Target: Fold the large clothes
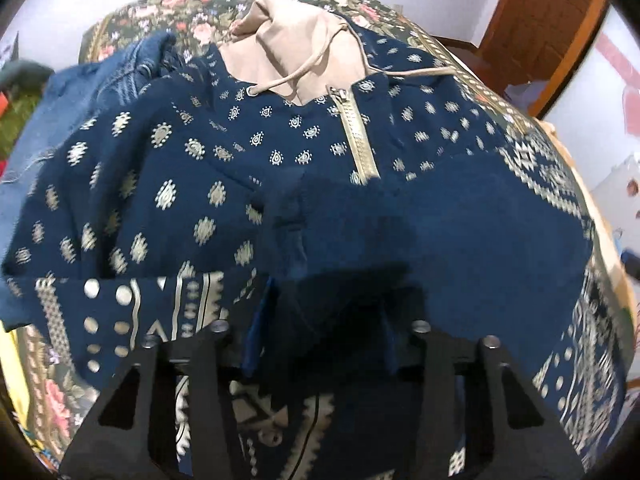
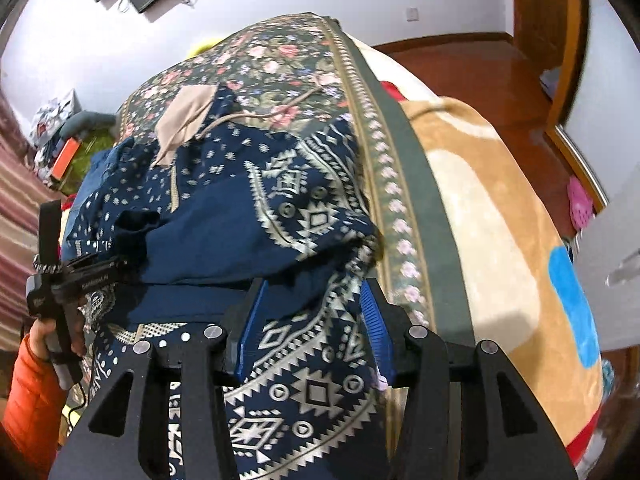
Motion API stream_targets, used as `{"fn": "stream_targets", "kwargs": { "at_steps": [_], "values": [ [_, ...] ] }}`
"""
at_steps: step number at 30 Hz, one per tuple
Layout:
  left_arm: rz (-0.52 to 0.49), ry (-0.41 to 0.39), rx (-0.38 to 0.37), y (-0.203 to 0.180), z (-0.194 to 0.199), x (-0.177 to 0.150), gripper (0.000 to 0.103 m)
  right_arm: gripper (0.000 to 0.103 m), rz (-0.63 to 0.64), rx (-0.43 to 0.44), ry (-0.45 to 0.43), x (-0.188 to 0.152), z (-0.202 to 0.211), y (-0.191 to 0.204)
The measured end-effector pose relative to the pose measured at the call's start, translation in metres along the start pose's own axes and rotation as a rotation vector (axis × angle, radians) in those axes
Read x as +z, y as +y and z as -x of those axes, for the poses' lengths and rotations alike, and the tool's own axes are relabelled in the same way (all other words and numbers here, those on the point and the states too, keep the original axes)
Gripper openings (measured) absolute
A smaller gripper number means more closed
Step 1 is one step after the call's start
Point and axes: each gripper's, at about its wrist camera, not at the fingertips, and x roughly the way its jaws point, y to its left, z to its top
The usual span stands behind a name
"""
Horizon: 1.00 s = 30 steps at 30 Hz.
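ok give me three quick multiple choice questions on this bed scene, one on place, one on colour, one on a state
1. Where does the patterned jacket lie?
A on the floral bedspread
B on the floor
C on a chair

2. What colour is the jacket's hood lining?
A red
B beige
C green

3. How is the jacket's zip?
A open all the way down
B torn off
C closed below the collar

Answers:
1 A, floral cloth shows around it.
2 B, the pale lining shows at the top.
3 C, the gold teeth meet.

left gripper (image 1: 320, 312) fingertips: hidden in dark fabric | navy hoodie (image 1: 304, 200) hem: cut off below
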Motion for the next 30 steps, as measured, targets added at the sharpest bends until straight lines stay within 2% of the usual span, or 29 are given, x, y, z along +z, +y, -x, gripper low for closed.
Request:
{"fn": "stream_targets", "kwargs": {
  "at_steps": [3,5,9,13,17,20,24,27,30],
  "values": [
    [0.011,-0.022,-0.027,0.0,0.006,0.007,0.02,0.044,-0.014,-0.006,0.001,-0.001,-0.001,-0.005],
    [0.011,-0.064,-0.059,-0.002,0.016,0.01,0.016,0.044,-0.019,-0.009,0.004,0.001,-0.002,-0.008],
    [0.017,-0.18,-0.129,-0.007,0.057,0.012,0.014,0.044,-0.013,-0.016,0.001,0.003,-0.003,-0.008],
    [0.084,-0.291,-0.222,0.0,0.106,0.018,0.013,0.044,-0.004,-0.006,-0.003,0.005,-0.003,-0.003],
    [0.145,-0.348,-0.283,0.015,0.138,0.014,0.013,0.044,0.033,0.001,-0.017,0.011,-0.002,0.008],
    [0.177,-0.355,-0.263,0.029,0.148,0.007,0.013,0.044,0.077,0.001,-0.032,0.021,0.0,0.021],
    [0.219,-0.32,-0.232,0.045,0.143,-0.012,0.013,0.044,0.112,0.032,-0.038,0.035,-0.007,0.038],
    [0.258,-0.276,-0.224,0.057,0.13,-0.031,0.013,0.044,0.122,0.061,-0.003,0.04,-0.023,0.048],
    [0.296,-0.24,-0.213,0.067,0.115,-0.049,0.013,0.044,0.136,0.04,0.074,0.04,-0.054,0.055]
  ]
}}
